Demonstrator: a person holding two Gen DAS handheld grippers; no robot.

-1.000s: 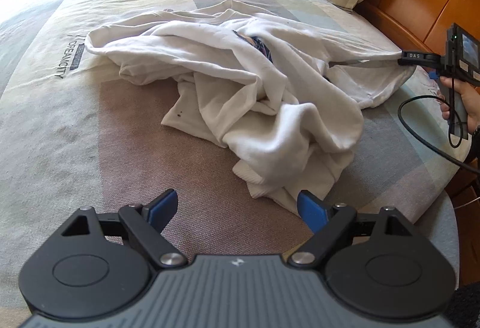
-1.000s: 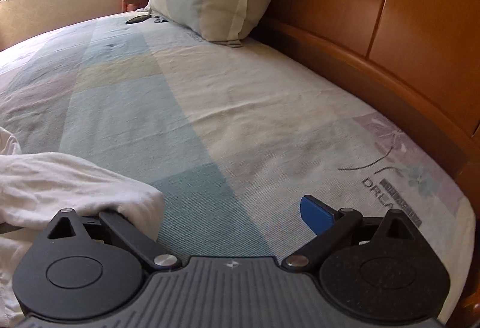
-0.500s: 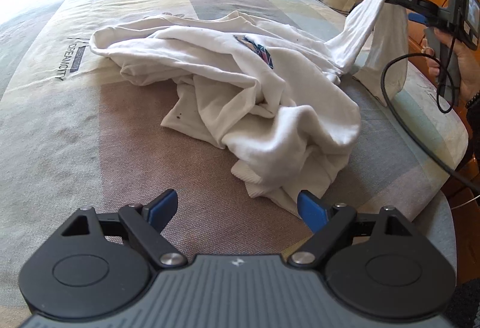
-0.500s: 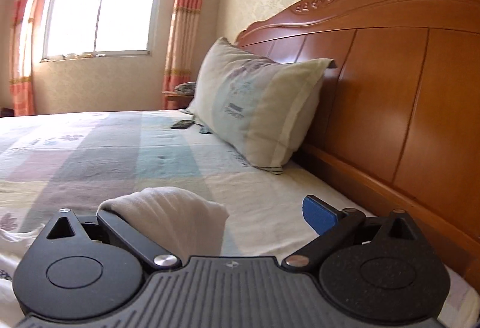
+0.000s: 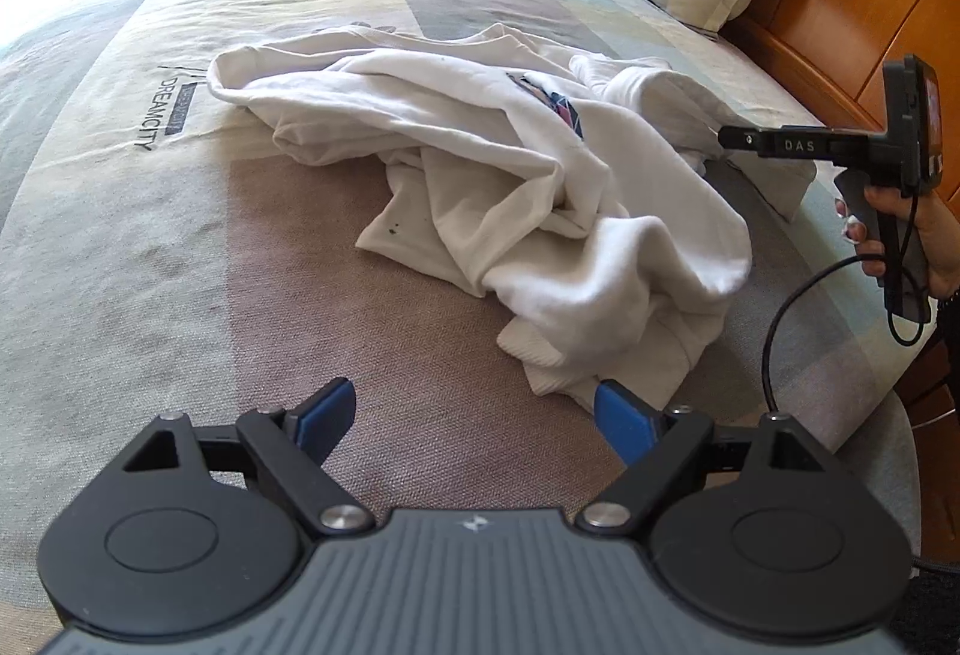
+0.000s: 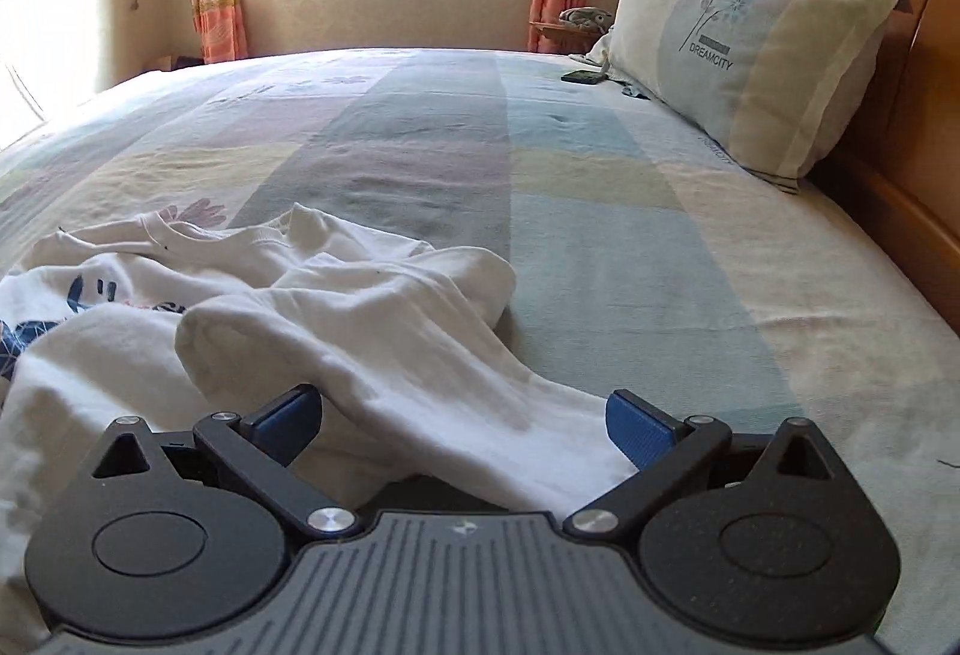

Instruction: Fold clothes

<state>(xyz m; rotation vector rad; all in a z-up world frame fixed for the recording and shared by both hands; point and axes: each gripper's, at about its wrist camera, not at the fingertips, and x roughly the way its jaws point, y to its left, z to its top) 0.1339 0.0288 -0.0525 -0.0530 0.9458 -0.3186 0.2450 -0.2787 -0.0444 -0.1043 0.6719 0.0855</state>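
Both tools are standing apart: left tool (image 5: 474,418) lying clear, right tool (image 6: 462,424) straddling a sleeve (image 6: 420,355) of the crumpled shirt (image 5: 510,175) mid-frame; closing there is risking bunching several layers

White shirt (image 5: 480,163) — pastel-checked bedspread (image 5: 180,235), blue fingertips (image 5: 327,409).
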